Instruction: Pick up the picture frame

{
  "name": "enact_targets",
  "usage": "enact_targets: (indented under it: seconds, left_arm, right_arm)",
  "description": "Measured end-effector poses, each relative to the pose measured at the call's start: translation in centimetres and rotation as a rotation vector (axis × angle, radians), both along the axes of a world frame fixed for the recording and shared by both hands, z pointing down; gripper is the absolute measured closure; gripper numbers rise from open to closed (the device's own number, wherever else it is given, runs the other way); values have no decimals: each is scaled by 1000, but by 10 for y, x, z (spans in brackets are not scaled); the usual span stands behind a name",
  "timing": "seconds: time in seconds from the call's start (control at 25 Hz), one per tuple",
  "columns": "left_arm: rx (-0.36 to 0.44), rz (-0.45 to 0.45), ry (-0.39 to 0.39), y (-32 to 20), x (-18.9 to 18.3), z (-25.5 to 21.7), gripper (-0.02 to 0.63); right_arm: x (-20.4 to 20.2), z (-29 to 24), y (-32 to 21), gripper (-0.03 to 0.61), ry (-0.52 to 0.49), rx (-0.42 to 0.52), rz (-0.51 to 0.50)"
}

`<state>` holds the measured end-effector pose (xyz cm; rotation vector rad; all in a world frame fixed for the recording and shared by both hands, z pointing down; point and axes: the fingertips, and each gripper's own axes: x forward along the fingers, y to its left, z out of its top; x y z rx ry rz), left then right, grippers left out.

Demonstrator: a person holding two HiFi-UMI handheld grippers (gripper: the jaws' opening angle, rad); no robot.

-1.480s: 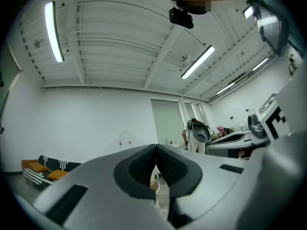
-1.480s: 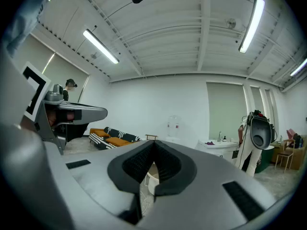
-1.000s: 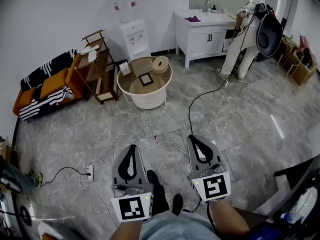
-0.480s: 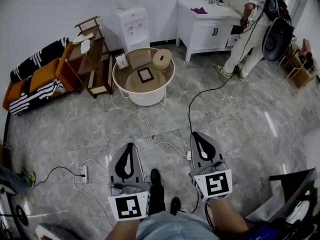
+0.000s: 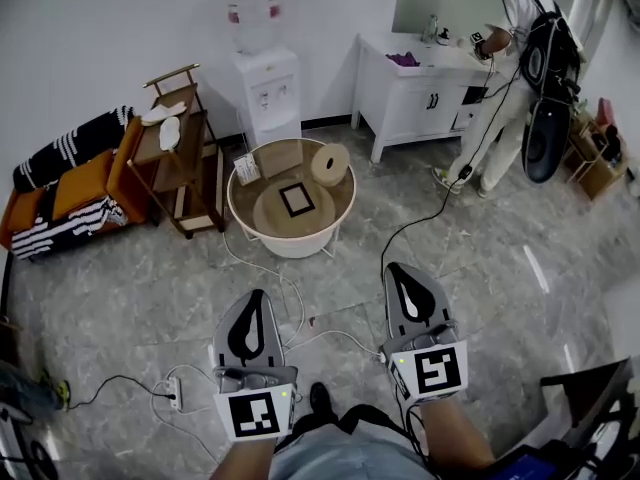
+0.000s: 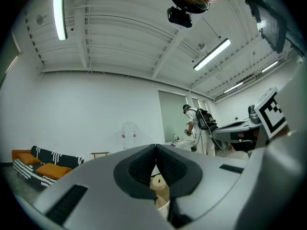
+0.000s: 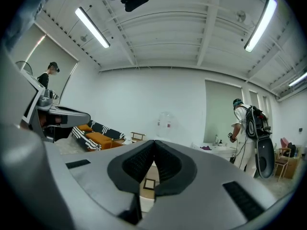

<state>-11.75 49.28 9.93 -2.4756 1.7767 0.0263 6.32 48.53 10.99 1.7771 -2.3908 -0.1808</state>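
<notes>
The picture frame (image 5: 296, 199), small with a dark border, lies flat on the round wooden table (image 5: 256, 214) in the head view. In the right gripper view the picture frame (image 7: 149, 183) shows through the gap below the jaw tips. My left gripper (image 5: 255, 299) and right gripper (image 5: 401, 271) hang low over the floor, well short of the table. Both are shut with nothing between their jaws. The left gripper (image 6: 155, 147) and the right gripper (image 7: 154, 143) both point toward the table.
A roll (image 5: 329, 162) and a box (image 5: 278, 158) share the table with a small card (image 5: 245, 169). A wooden shelf (image 5: 180, 161), water dispenser (image 5: 266, 80), sofa (image 5: 62, 190) and white cabinet (image 5: 420, 83) line the wall. A person (image 5: 520, 68) stands at right. Cables and a power strip (image 5: 175, 396) cross the floor.
The view has tilted up and moved closer to the table. Both grippers stay shut and side by side. The person at the cabinet has shifted position.
</notes>
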Motion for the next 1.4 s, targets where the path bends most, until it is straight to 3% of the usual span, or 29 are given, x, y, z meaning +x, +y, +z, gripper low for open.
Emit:
enact_targets:
  seconds: [0.48,0.68,1.0,1.4]
  left_arm:
    - [-40,41,-24,-78,14,20,598]
    - [-26,50,-102,-139,39,23,598]
    - [-11,17,-129,-244,96,4,598]
    - [11,-79,-135,-310,95,-12,598]
  right_arm:
    - [24,10,-72,565,-22,-9,59]
    - [50,18,-131,565,-45,-15,66]
    - [98,11,-243,565,-64,0,21]
    - [94,-5,-333,565,-72,17,-82]
